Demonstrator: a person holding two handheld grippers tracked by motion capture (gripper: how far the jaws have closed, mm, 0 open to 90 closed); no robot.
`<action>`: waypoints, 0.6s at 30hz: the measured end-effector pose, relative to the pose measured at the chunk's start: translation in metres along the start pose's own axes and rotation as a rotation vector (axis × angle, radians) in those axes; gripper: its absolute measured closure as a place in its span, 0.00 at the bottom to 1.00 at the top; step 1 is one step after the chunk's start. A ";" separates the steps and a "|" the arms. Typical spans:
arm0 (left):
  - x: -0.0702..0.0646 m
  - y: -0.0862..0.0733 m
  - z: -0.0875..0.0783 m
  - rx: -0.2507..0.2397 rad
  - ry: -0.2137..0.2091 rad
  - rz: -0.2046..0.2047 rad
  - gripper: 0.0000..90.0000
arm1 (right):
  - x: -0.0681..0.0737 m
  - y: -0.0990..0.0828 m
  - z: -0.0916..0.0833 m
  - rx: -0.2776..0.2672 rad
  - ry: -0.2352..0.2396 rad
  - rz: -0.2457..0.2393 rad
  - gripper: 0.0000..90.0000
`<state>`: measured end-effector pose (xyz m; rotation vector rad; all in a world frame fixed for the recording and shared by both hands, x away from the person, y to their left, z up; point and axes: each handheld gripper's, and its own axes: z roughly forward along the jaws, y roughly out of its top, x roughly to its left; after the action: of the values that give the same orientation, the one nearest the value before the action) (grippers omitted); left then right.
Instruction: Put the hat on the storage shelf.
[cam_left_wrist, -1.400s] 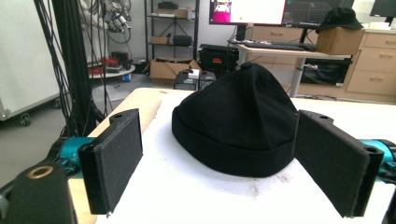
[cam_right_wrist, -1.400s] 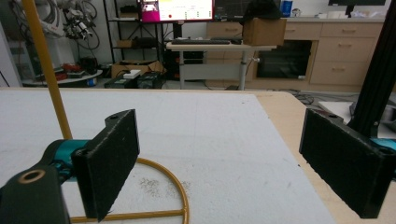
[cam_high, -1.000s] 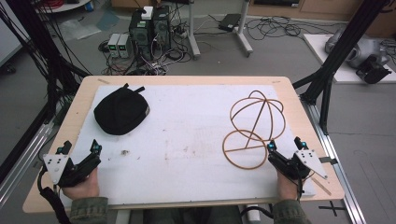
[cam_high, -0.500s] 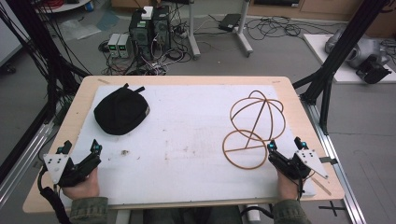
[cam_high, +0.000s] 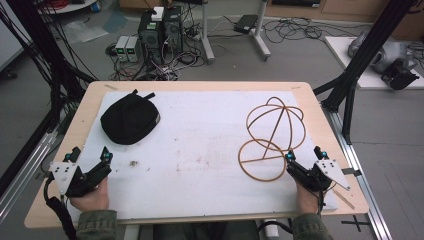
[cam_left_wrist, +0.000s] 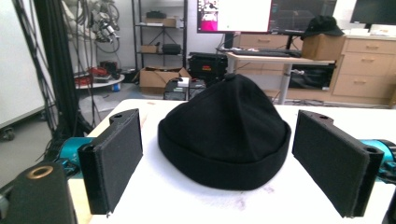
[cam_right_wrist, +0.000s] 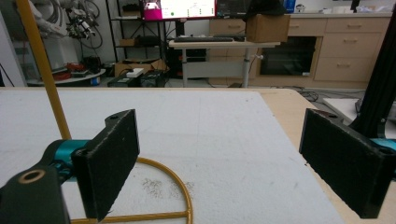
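Observation:
A black beanie hat (cam_high: 130, 118) lies on the white sheet at the far left; in the left gripper view the hat (cam_left_wrist: 225, 128) sits straight ahead between the jaws, some way off. My left gripper (cam_high: 90, 156) rests near the front left, open and empty, seen again as gripper (cam_left_wrist: 229, 172). A tan wire hat stand (cam_high: 272, 135) with a ring base stands at the right. My right gripper (cam_high: 303, 156) is open beside that ring's right edge; the stand's ring (cam_right_wrist: 177, 196) lies by the left jaw of the gripper (cam_right_wrist: 224, 163).
The white sheet (cam_high: 200, 150) covers a wooden table (cam_high: 320, 110). Black frame posts (cam_high: 360, 65) stand at both sides. Computers and cables (cam_high: 160, 30) sit on the floor beyond the far edge.

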<state>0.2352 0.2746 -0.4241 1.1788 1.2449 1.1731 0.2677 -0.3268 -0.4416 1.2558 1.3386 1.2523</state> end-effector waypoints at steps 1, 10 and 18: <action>-0.002 0.001 0.001 0.001 -0.002 0.010 0.18 | 0.000 0.000 0.001 -0.001 0.002 -0.004 0.13; -0.013 0.006 0.014 0.058 -0.036 0.072 0.18 | 0.000 0.000 0.001 0.004 0.000 -0.007 0.13; -0.027 0.015 0.047 0.142 -0.107 0.056 0.18 | 0.001 0.000 0.002 0.001 0.013 -0.007 0.13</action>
<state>0.2828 0.2488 -0.4086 1.3720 1.2368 1.0614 0.2695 -0.3259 -0.4413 1.2447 1.3513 1.2569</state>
